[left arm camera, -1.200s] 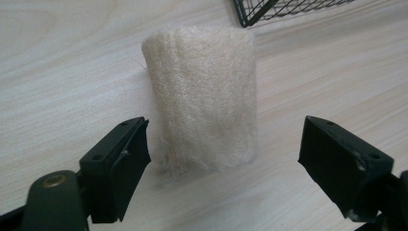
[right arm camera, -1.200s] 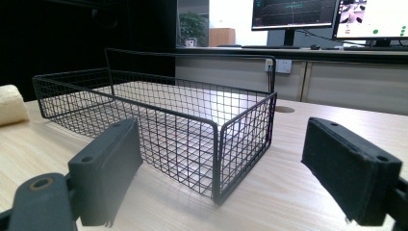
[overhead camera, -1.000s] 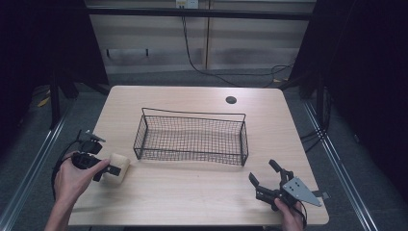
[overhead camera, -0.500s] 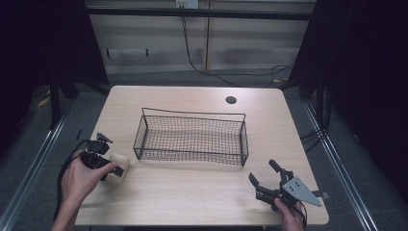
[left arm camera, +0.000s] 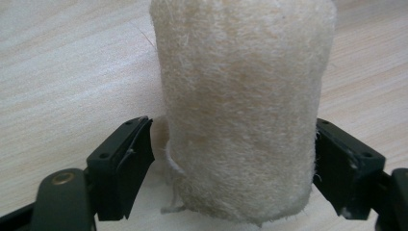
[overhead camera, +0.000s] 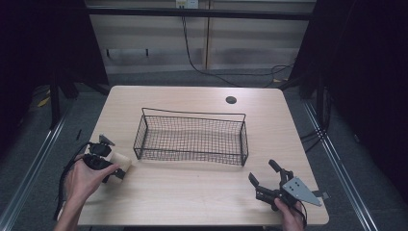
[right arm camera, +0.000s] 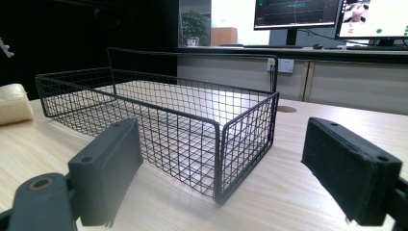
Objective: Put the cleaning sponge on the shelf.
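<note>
While lying on the bench [overhead camera: 202, 192] left of the wire basket [overhead camera: 191, 137], cream fibrous roll [left arm camera: 243, 110] between left gripper [left arm camera: 231, 163] fingers just closing, small gap at one pad, right gripper [overhead camera: 264, 179] fingers spread wide, empty.

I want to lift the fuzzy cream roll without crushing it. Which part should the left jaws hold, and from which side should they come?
Probably across the middle of the cream roll's rounded body, coming from its end as the left gripper does now. The roll lies on the table left of the wire basket, and its curved flanks face the two jaws. The jaws have just been closing around it; one side still shows a gap.
</note>
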`<state>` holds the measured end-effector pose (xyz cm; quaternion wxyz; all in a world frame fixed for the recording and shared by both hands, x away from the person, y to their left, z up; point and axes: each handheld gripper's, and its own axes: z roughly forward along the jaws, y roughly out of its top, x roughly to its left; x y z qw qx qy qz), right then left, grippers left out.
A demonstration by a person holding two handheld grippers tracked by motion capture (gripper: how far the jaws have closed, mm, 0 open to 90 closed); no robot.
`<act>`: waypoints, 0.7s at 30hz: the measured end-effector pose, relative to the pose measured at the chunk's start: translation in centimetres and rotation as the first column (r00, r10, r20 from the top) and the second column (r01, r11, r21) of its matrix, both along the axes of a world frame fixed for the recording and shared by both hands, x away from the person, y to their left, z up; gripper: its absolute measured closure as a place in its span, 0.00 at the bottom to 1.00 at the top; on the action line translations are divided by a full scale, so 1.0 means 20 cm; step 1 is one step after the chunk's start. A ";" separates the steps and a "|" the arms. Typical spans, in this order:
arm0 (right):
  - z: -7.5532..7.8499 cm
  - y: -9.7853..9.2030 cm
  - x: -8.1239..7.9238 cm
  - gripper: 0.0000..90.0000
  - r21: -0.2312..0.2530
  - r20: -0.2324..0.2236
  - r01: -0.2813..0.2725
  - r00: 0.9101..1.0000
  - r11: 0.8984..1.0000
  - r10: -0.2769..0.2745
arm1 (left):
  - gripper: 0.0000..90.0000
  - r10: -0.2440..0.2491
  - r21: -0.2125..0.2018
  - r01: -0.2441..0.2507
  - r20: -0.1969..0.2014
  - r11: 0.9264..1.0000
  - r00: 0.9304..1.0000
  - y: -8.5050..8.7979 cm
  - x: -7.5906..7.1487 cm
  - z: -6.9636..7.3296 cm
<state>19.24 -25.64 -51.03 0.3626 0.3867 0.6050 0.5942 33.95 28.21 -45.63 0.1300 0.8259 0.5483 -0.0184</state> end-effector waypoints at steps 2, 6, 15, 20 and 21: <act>0.00 0.00 0.00 0.14 0.000 0.001 0.000 1.000 1.000 0.000 | 0.31 -0.013 -0.006 0.013 -0.008 1.000 1.000 0.00 0.00 0.00; 0.00 0.00 0.00 0.14 -0.001 0.001 0.002 1.000 1.000 -0.002 | 0.34 -0.021 0.008 0.021 -0.010 1.000 1.000 -0.01 0.00 0.00; 0.00 0.00 0.00 0.14 0.000 0.004 -0.002 1.000 1.000 0.002 | 0.35 -0.013 0.003 0.013 -0.020 1.000 1.000 0.01 -0.01 0.01; 0.00 0.00 0.00 0.14 0.000 0.004 0.000 1.000 1.000 0.000 | 0.35 -0.011 -0.016 0.011 -0.016 1.000 1.000 0.04 -0.03 0.03; 0.00 0.00 0.00 0.14 0.000 0.003 0.000 1.000 1.000 0.000 | 0.36 -0.014 -0.015 0.014 -0.013 1.000 1.000 0.05 -0.03 0.03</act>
